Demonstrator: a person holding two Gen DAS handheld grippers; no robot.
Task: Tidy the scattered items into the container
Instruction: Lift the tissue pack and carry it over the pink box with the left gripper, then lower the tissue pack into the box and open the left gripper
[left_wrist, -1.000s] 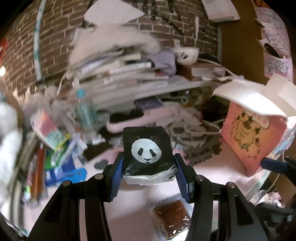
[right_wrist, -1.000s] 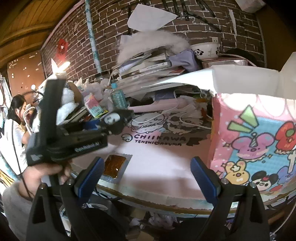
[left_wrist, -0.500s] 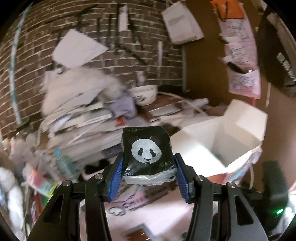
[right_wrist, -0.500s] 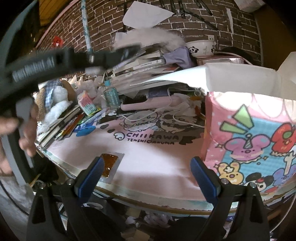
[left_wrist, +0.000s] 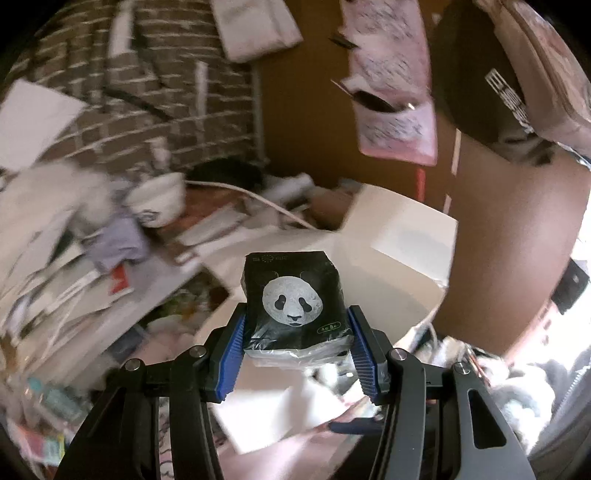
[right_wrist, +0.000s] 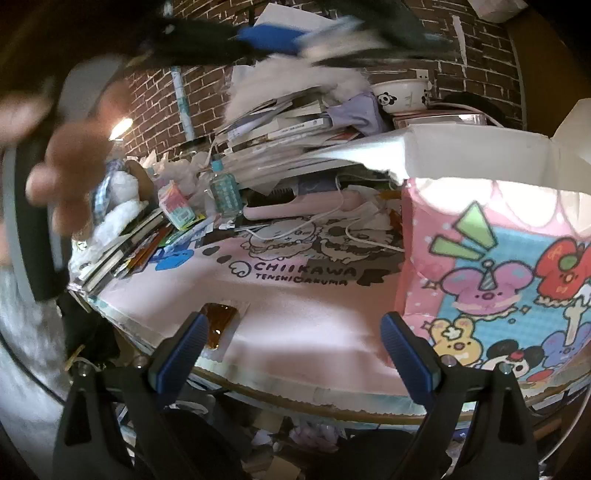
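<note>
Left tool: its blue ribbed pads pinch a black tissue pack printed with a white panda face; the pack stands upright between the pads and fills the gap.
Tissue pack: held in the air above the open top of the container, whose white flaps stand up behind and to the right of it.
Right tool: jaws spread wide with nothing between them, poised over the near edge of the bench.
Container, right wrist view: a pink cartoon-printed box standing on the bench just right of the right tool, white flaps folded open at its top.
Packet: a clear sachet with brown contents lying flat on the pink mat near the bench edge, partly behind the right tool's left pad.
Hand: blurred at the left of the right wrist view, gripping the handle of the other tool, which crosses the top of the frame as a dark streak.
Back of bench: a pink hairbrush, a small clear bottle, a leaning stack of books and papers and a panda bowl against a brick wall.
</note>
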